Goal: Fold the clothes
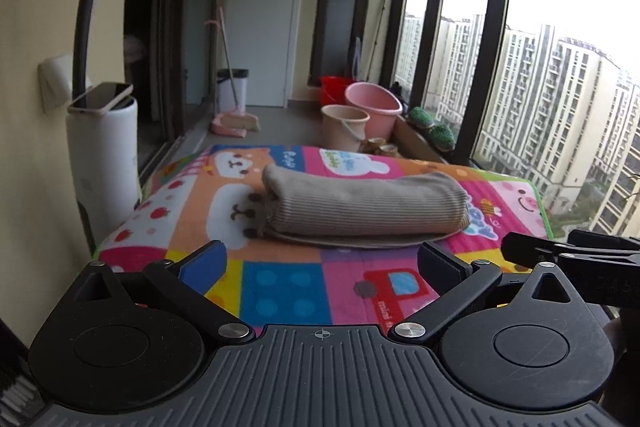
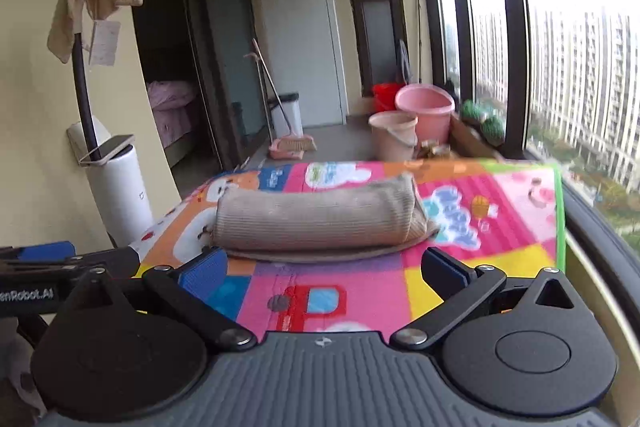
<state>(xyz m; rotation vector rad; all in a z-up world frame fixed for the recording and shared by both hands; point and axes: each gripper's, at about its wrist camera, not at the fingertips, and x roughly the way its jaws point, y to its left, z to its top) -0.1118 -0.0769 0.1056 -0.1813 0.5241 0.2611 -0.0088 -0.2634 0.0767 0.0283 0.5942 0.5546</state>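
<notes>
Starting nearest: left gripper [image 1: 320, 261], fingers spread wide, nothing between them, hovering over the play mat's near edge. Right gripper [image 2: 324, 267], likewise spread and empty, alongside it.

Play mat [image 1: 280, 287]: colourful cartoon panels, padded, covering the work surface.

Garment [image 1: 364, 207]: beige ribbed knit, lying mid-mat as a compact folded bundle, one flat layer showing beneath its near edge; it already lies folded. Judged soft, light, limp and non-slippery, liable to sag or unroll if lifted by one point. Best hold: both short ends, or the thin lower hem.

Beyond: pink buckets [image 1: 372, 103], broom [image 1: 234, 119], white cylinder [image 1: 104, 155], windows.
</notes>
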